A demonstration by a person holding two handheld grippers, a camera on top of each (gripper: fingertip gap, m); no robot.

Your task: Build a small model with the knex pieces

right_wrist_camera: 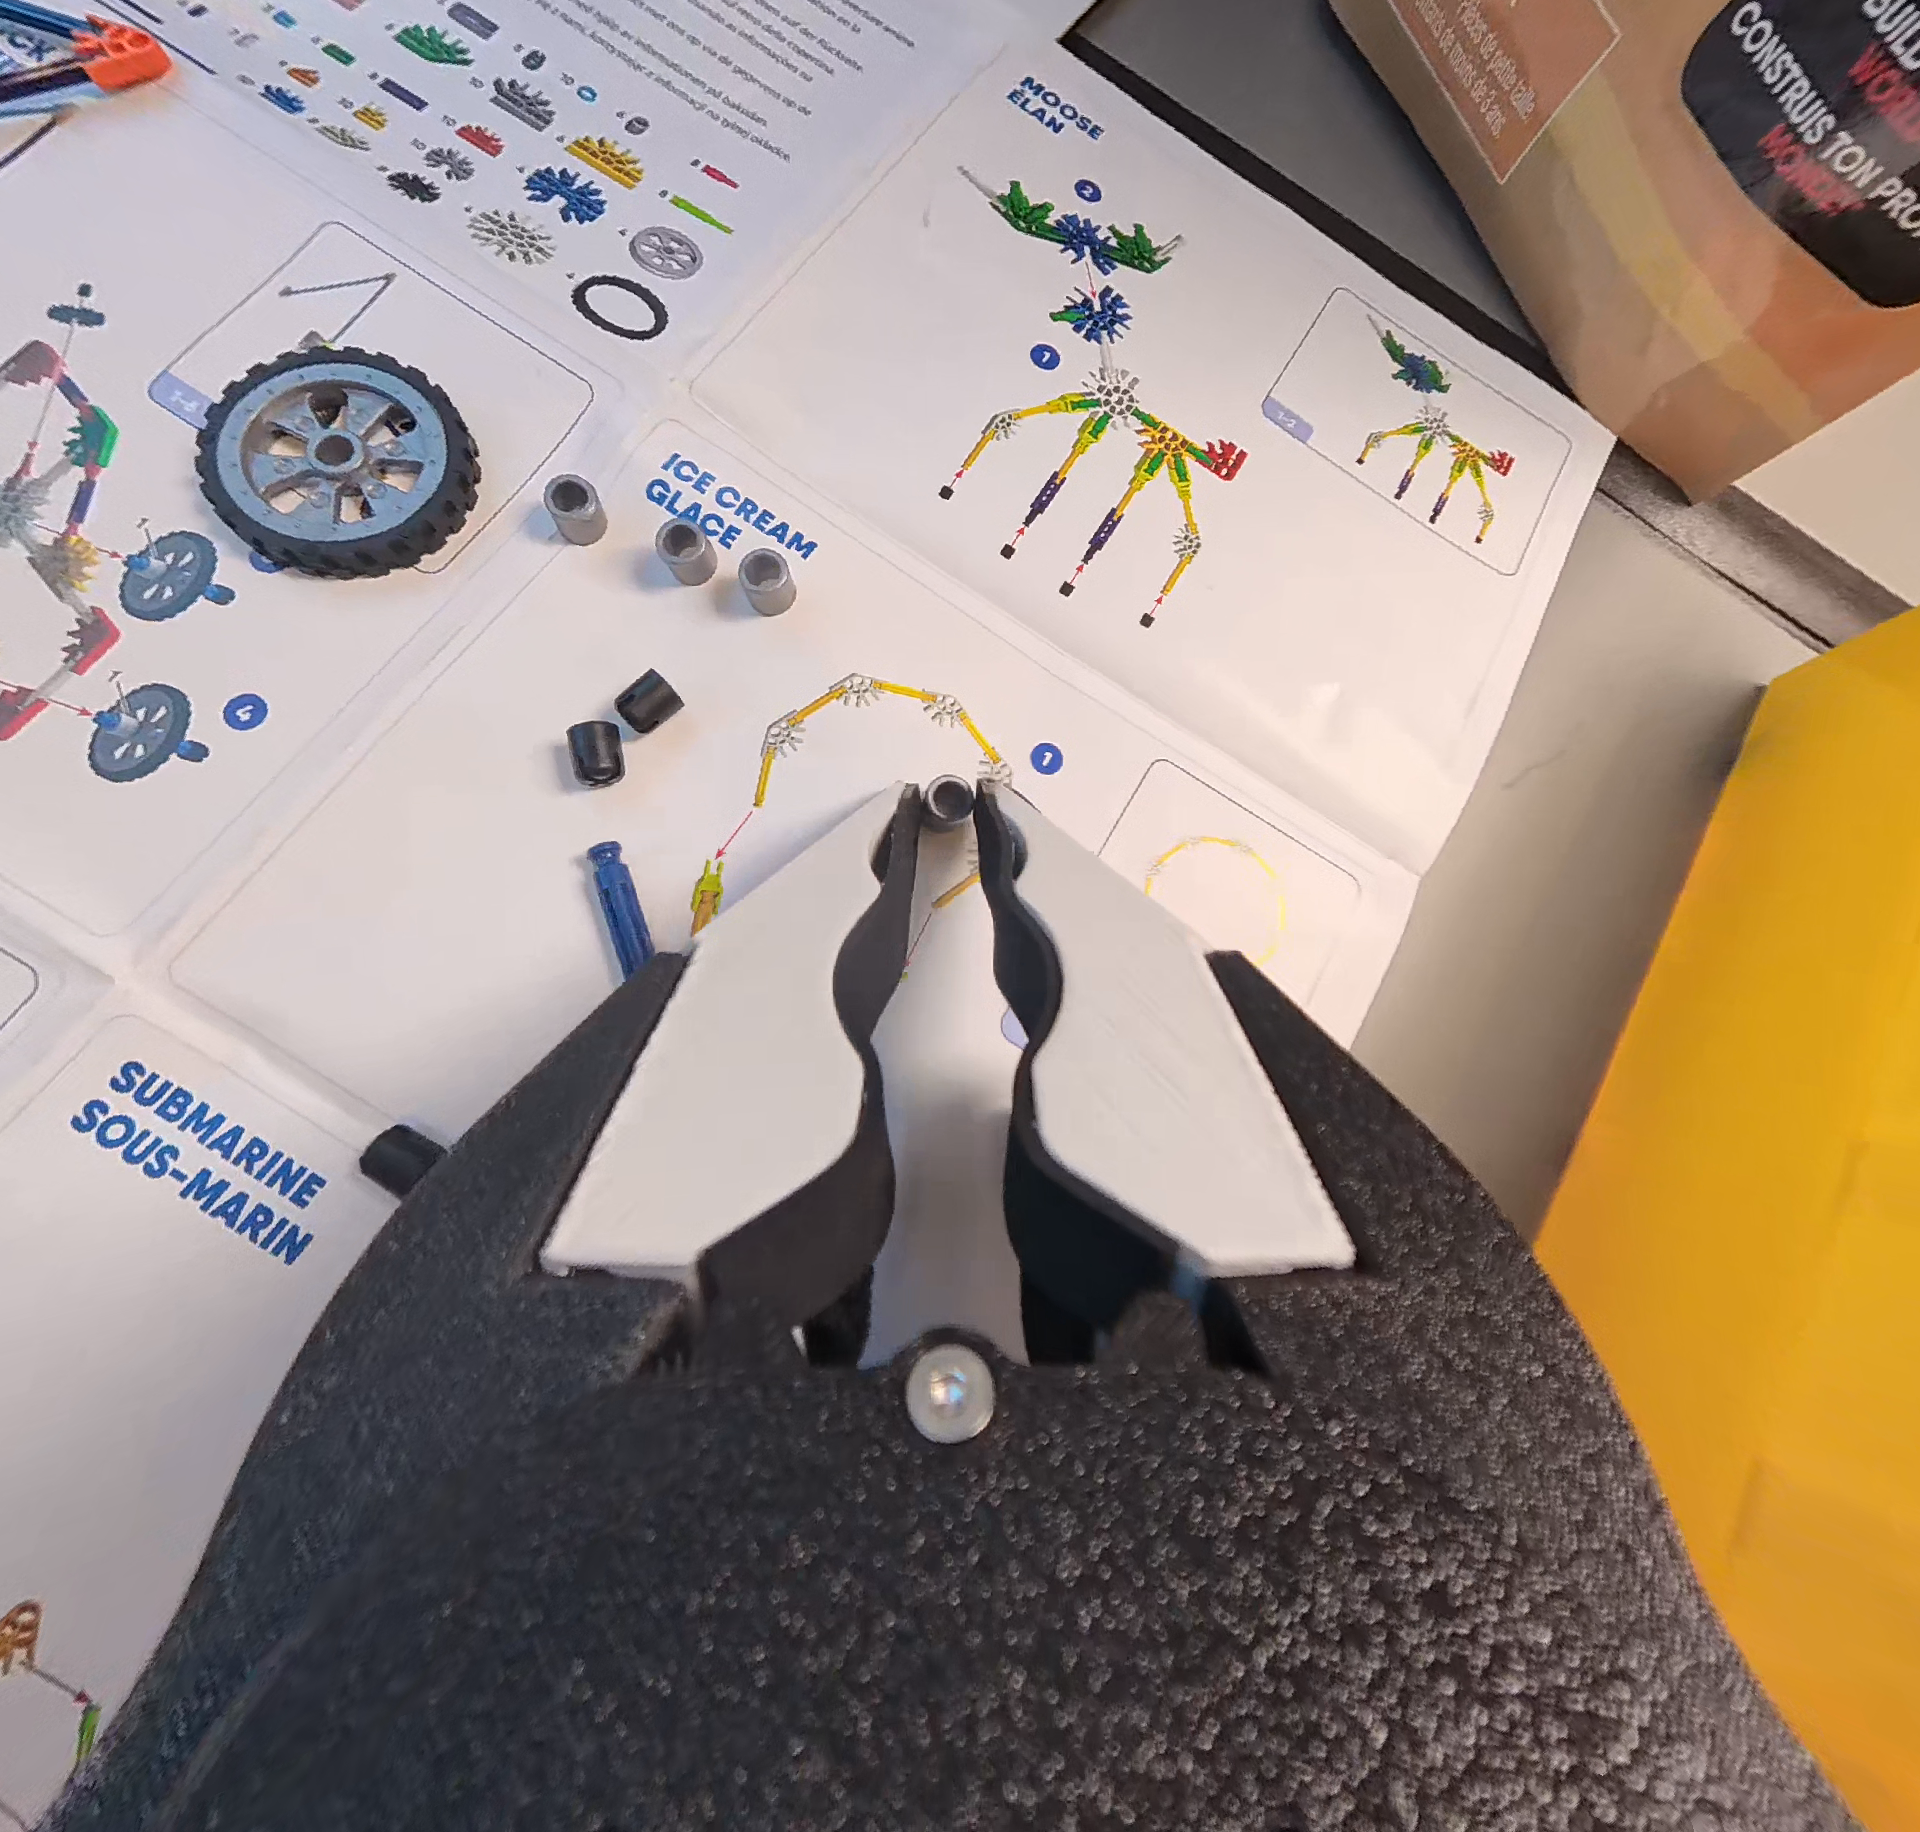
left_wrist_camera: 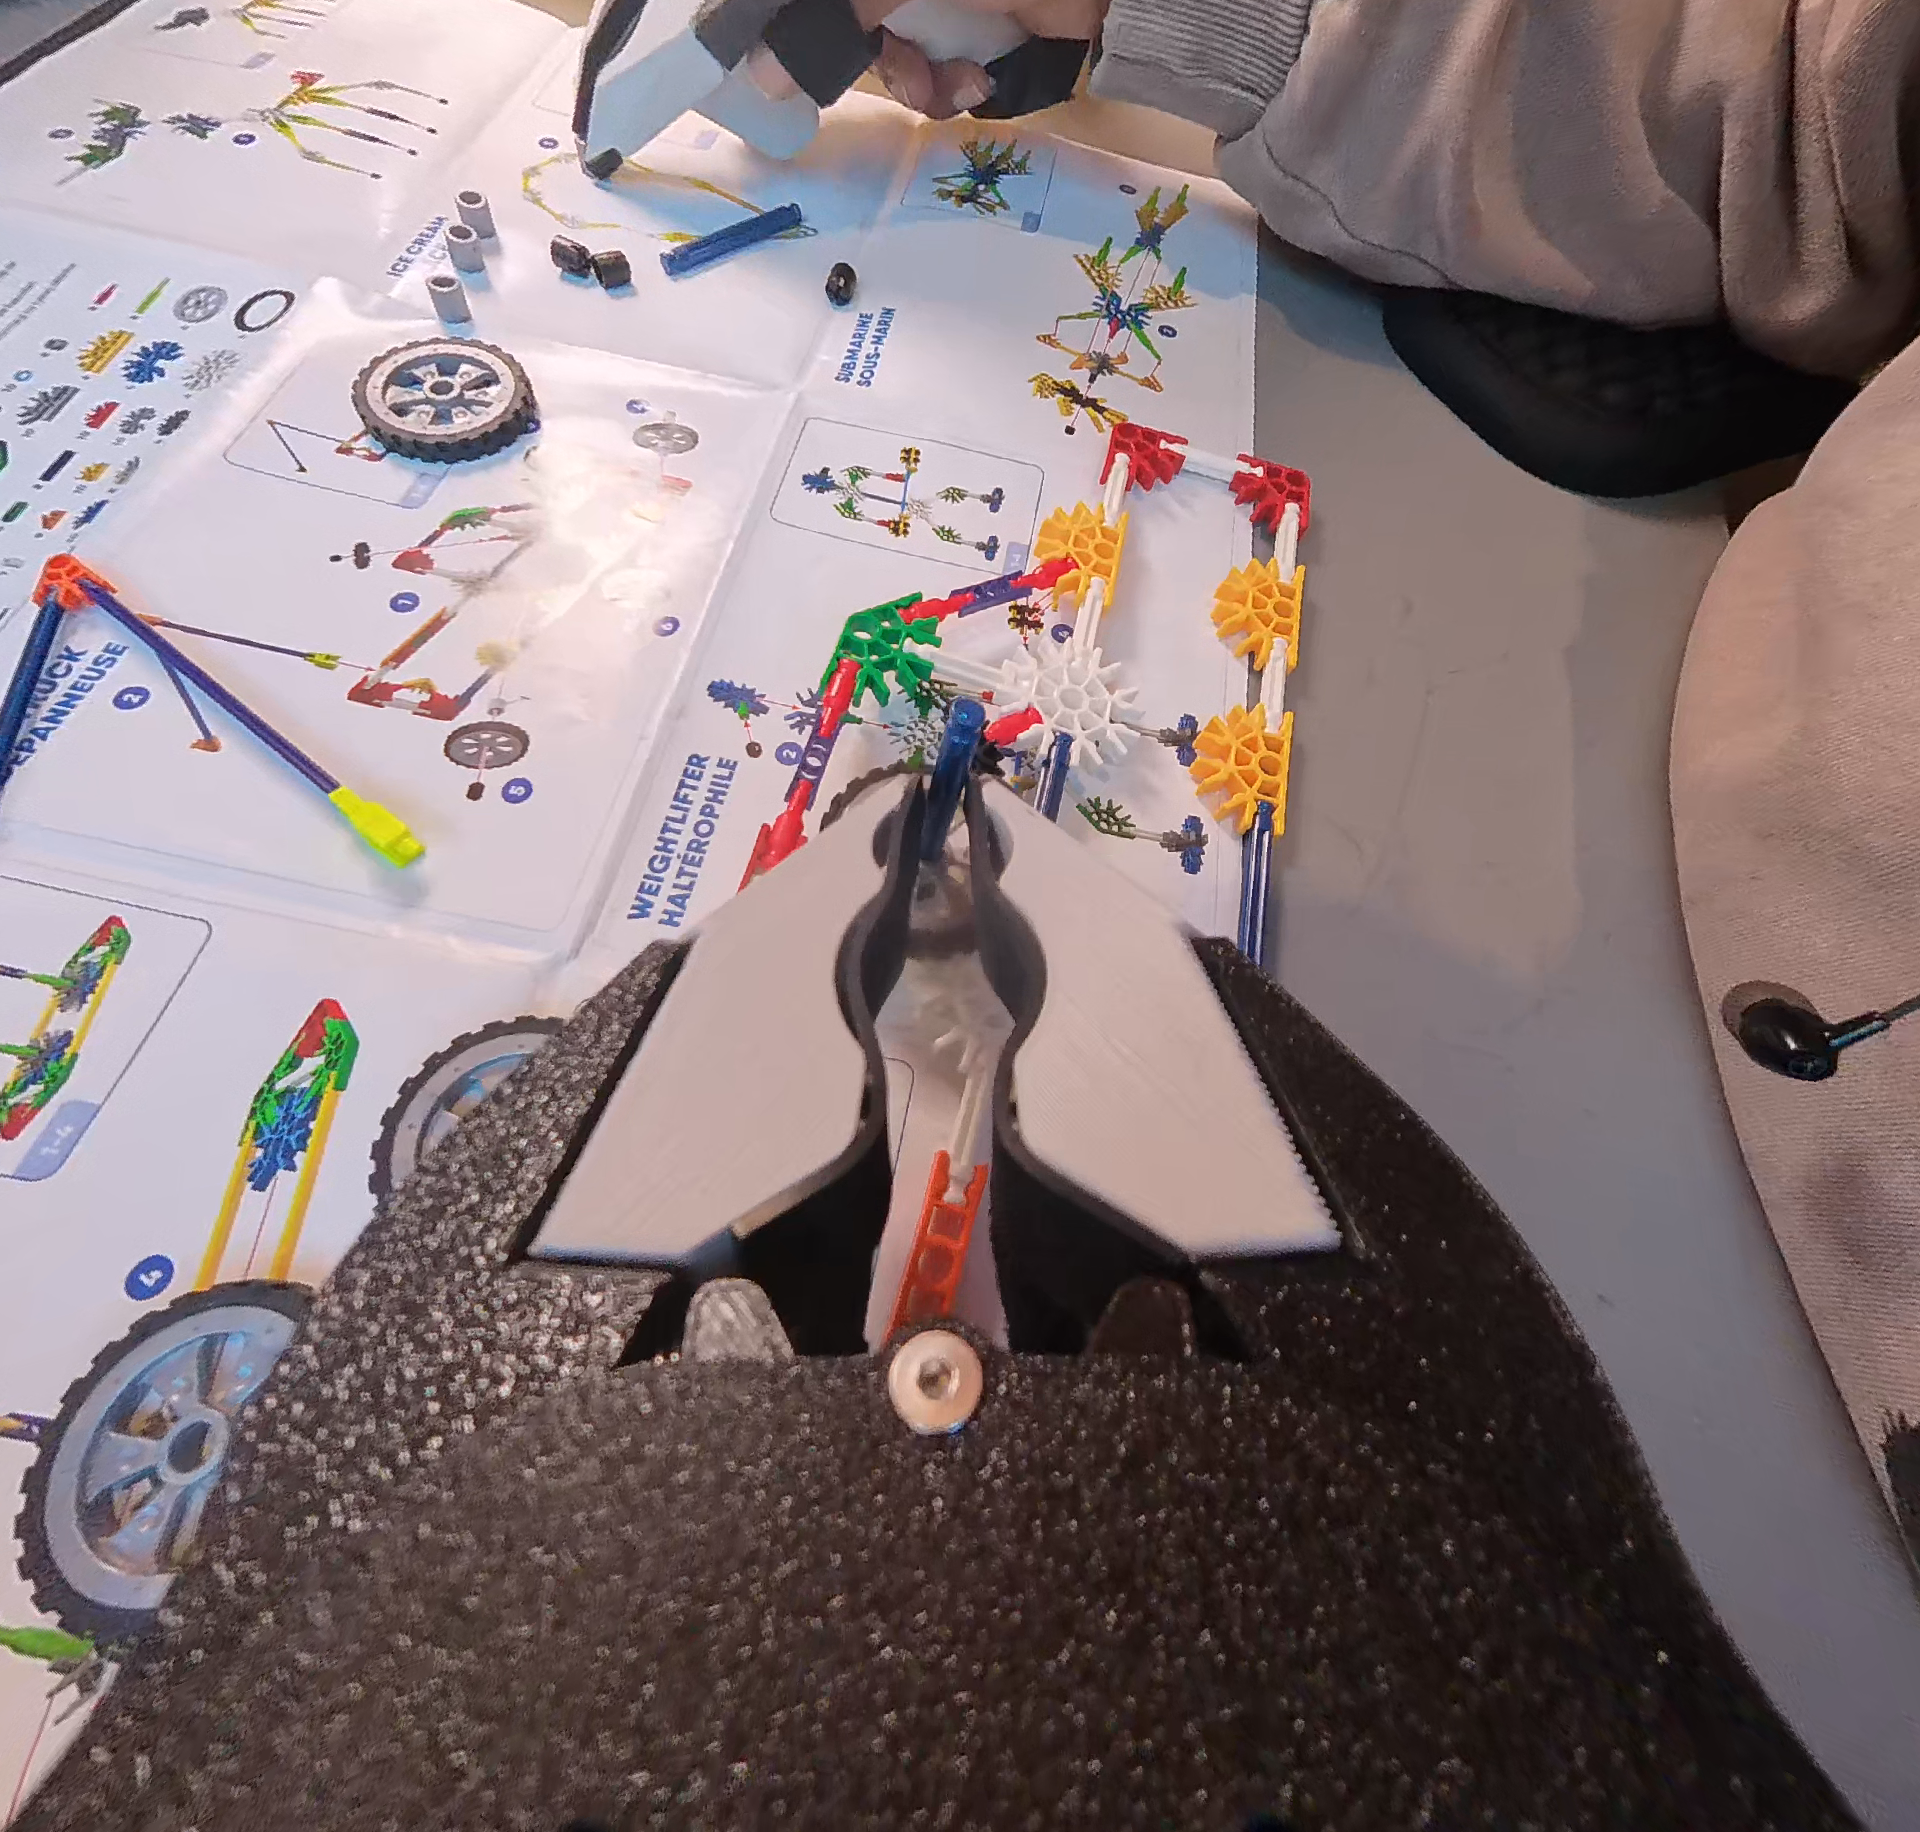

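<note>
My left gripper (left_wrist_camera: 943, 795) is shut on a blue rod (left_wrist_camera: 954, 748) that stands up from a rod-and-connector model (left_wrist_camera: 1101, 629) with red, yellow, green and white connectors, lying on a printed instruction sheet (left_wrist_camera: 582, 556). A wheel of the model is partly hidden under the fingers. My right gripper (right_wrist_camera: 948, 803) is shut on a small grey spacer ring (right_wrist_camera: 948, 800), down at the sheet (right_wrist_camera: 935, 348). It also shows far off in the left wrist view (left_wrist_camera: 603, 161), held by a gloved hand (left_wrist_camera: 935, 26).
On the sheet lie a loose wheel (right_wrist_camera: 338, 461), three grey spacers (right_wrist_camera: 681, 548), two black caps (right_wrist_camera: 623, 728), another black cap (right_wrist_camera: 400, 1154), a blue rod (right_wrist_camera: 618, 909) and an orange-tipped blue rod frame (left_wrist_camera: 187, 681). A cardboard box (right_wrist_camera: 1621, 172) and yellow box (right_wrist_camera: 1745, 1107) stand right. One gripper's finger ends stand about 30 cm off the other's.
</note>
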